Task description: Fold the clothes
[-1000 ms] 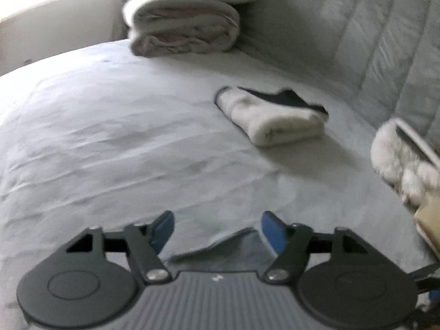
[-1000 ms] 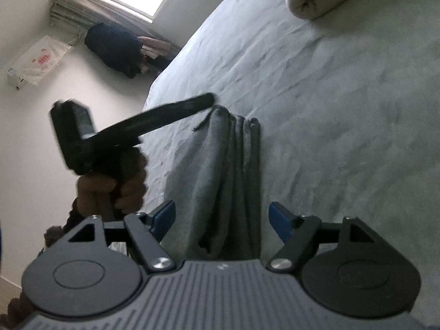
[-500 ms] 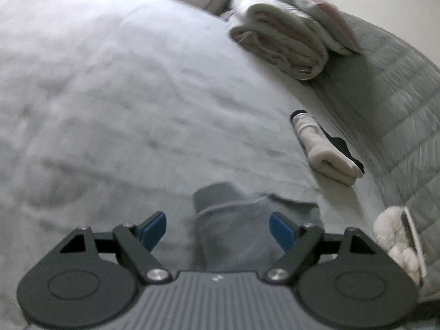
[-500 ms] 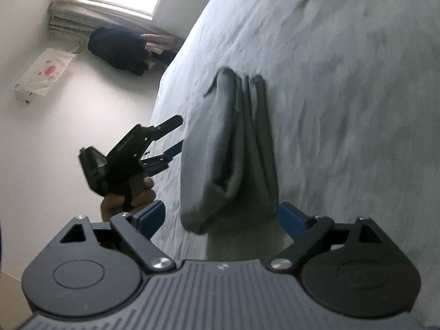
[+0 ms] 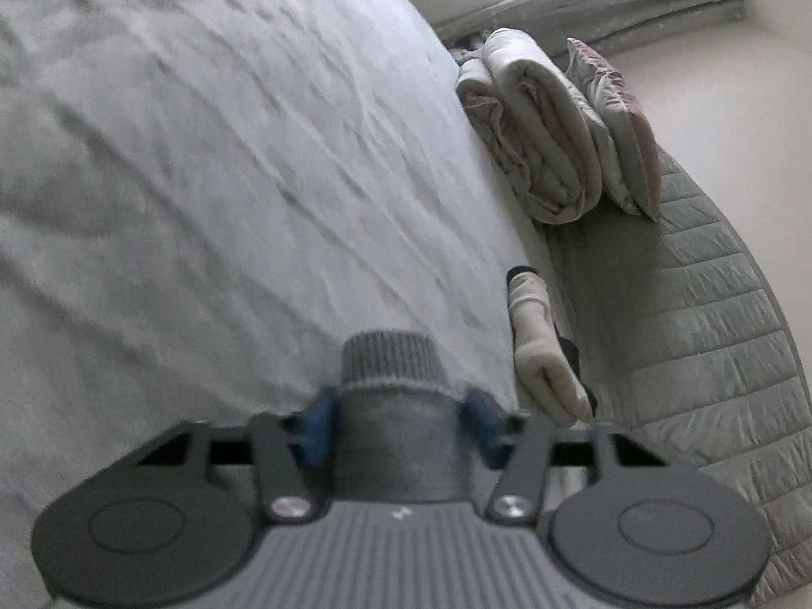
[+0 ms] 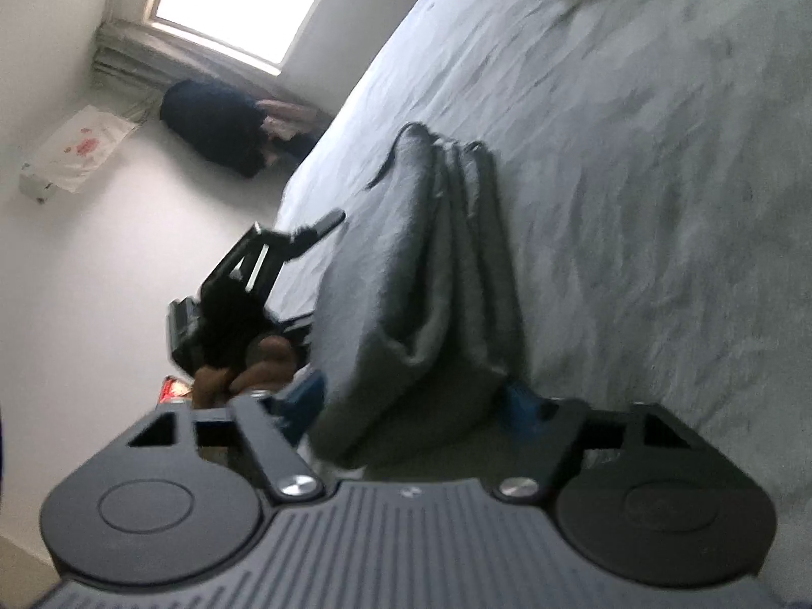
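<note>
A grey knitted garment (image 6: 436, 264) lies folded in long pleats on the grey bed sheet (image 6: 634, 177). My right gripper (image 6: 413, 401) is at its near end. Its jaws are closing, and the blue pads (image 6: 304, 396) touch both sides of the bunched fabric. In the left wrist view the garment's ribbed end (image 5: 391, 355) sticks out between the pads of my left gripper (image 5: 398, 418). Those jaws are also closing and pinch the cloth from both sides. In the right wrist view, a hand (image 6: 243, 370) holds that left gripper at the garment's left edge.
A folded duvet (image 5: 538, 137) and a pillow (image 5: 619, 122) lean against the quilted headboard (image 5: 710, 330). A folded white and dark garment (image 5: 538, 350) lies near it. Past the bed's left edge, a dark pile of clothes (image 6: 218, 127) sits under the window (image 6: 243, 5).
The left gripper rolled, came down to the garment's ribbed end and narrowed its jaws onto it. The right gripper moved in on the folded end and its jaws narrowed around it.
</note>
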Demonstrator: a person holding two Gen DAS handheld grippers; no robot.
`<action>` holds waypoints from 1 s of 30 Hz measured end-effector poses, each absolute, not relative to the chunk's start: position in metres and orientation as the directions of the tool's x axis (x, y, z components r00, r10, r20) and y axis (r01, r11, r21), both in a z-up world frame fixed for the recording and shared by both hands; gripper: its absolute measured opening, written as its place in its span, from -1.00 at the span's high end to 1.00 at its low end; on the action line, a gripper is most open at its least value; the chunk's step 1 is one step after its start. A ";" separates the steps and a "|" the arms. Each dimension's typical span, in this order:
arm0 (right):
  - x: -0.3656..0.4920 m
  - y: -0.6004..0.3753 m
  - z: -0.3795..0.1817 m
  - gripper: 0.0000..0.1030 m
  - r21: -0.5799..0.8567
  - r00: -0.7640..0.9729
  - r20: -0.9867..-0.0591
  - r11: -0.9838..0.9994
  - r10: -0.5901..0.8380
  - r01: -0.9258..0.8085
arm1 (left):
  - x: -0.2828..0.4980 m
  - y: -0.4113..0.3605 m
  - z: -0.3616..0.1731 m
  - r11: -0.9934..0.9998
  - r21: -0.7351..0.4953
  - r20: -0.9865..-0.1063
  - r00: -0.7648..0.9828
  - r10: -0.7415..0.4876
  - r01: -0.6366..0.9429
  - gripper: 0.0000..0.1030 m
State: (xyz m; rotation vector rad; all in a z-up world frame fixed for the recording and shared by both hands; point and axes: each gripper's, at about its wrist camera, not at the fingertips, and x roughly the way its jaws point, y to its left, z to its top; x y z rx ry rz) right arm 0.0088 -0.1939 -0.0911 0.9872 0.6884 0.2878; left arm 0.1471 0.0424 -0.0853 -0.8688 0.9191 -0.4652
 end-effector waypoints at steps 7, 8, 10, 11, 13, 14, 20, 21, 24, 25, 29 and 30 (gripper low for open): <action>0.012 -0.215 -0.079 0.39 0.850 0.794 -0.387 0.515 0.468 0.111 | 0.117 0.040 -0.067 0.609 -0.792 -0.507 0.610 -0.609 -0.051 0.69; 0.013 -0.219 -0.076 0.40 0.849 0.800 -0.387 0.516 0.458 0.114 | 0.111 0.040 -0.062 0.610 -0.791 -0.506 0.613 -0.607 -0.049 0.69; 0.016 -0.233 -0.070 0.42 0.852 0.816 -0.379 0.508 0.437 0.123 | 0.099 0.046 -0.056 0.608 -0.793 -0.502 0.611 -0.612 -0.042 0.69; 0.019 -0.240 -0.067 0.44 0.855 0.823 -0.375 0.503 0.428 0.128 | 0.093 0.048 -0.054 0.609 -0.792 -0.503 0.608 -0.615 -0.039 0.70; 0.029 -0.255 -0.061 0.46 0.850 0.824 -0.381 0.510 0.419 0.133 | 0.079 0.052 -0.051 0.613 -0.789 -0.507 0.600 -0.619 -0.034 0.70; 0.034 -0.260 -0.059 0.47 0.844 0.824 -0.388 0.518 0.414 0.137 | 0.072 0.053 -0.051 0.612 -0.790 -0.508 0.594 -0.624 -0.033 0.70; 0.061 -0.275 -0.056 0.48 0.837 0.827 -0.397 0.527 0.397 0.148 | 0.036 0.057 -0.056 0.647 -0.762 -0.538 0.559 -0.631 -0.003 0.64; 0.064 -0.273 -0.057 0.47 0.828 0.825 -0.409 0.539 0.391 0.155 | 0.035 0.057 -0.055 0.674 -0.738 -0.554 0.562 -0.614 0.009 0.57; 0.063 -0.264 -0.052 0.17 0.773 0.824 -0.457 0.607 0.335 0.182 | 0.037 0.067 -0.043 0.729 -0.683 -0.560 0.611 -0.559 0.040 0.22; 0.062 -0.261 -0.050 0.06 0.752 0.823 -0.472 0.630 0.314 0.191 | 0.036 0.071 -0.037 0.748 -0.661 -0.553 0.635 -0.539 0.059 0.20; 0.053 -0.246 -0.031 0.06 0.652 0.871 -0.446 0.742 0.206 0.158 | 0.043 0.068 -0.011 0.814 -0.555 -0.514 0.699 -0.498 0.172 0.20; 0.049 -0.241 -0.027 0.06 0.628 0.881 -0.432 0.765 0.191 0.142 | 0.046 0.063 -0.006 0.822 -0.532 -0.501 0.707 -0.500 0.204 0.20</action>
